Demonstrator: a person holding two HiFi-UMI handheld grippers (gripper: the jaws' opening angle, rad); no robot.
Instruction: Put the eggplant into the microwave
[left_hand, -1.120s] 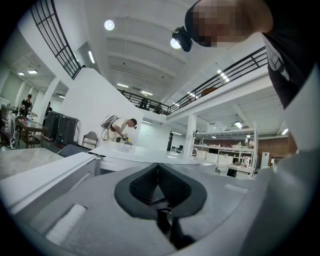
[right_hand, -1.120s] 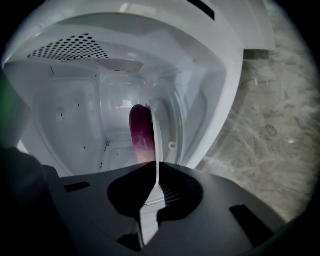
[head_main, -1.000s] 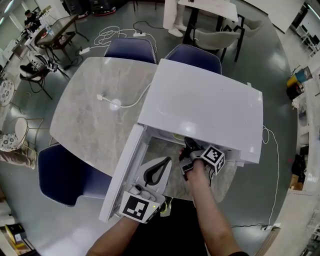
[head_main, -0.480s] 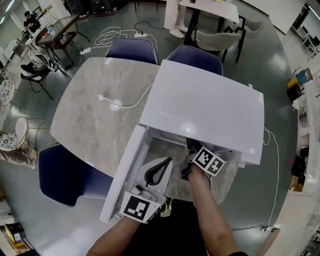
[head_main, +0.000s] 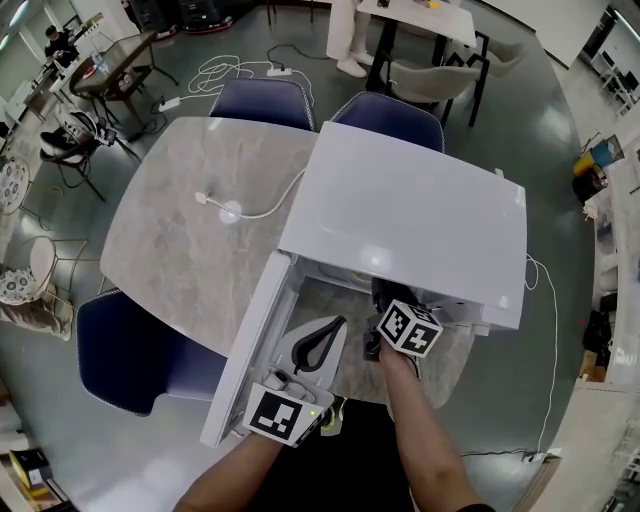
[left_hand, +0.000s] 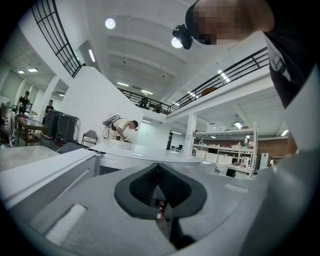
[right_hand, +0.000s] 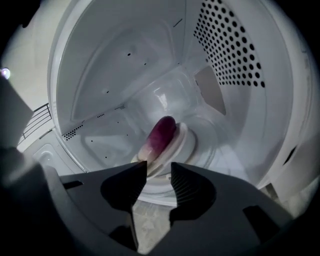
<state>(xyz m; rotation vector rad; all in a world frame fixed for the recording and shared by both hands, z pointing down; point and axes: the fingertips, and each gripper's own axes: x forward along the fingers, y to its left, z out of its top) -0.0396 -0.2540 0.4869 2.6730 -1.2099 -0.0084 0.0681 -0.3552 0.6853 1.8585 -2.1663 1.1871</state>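
Note:
A purple eggplant (right_hand: 160, 136) with a pale end lies on the round turntable (right_hand: 187, 142) inside the white microwave (head_main: 400, 215). My right gripper (right_hand: 159, 172) is at the oven's mouth, pointing in and down; in the head view it (head_main: 380, 298) is half hidden under the top. Its jaws have just been opening and stand apart, with nothing between them and the eggplant just beyond the tips. The door (head_main: 250, 340) hangs open to the left. My left gripper (head_main: 322, 328) rests by the door's inner side, its jaws (left_hand: 158, 172) shut together.
The microwave stands on a grey marble table (head_main: 190, 240). A white cable (head_main: 255, 208) runs across the table to the oven's back. Blue chairs stand at the far side (head_main: 260, 100) and the left (head_main: 130, 350). Another cord (head_main: 540, 300) hangs off the right.
The right gripper has rolled about its own line at the oven's mouth, so its marker cube shows other faces. The left gripper and the door have not moved.

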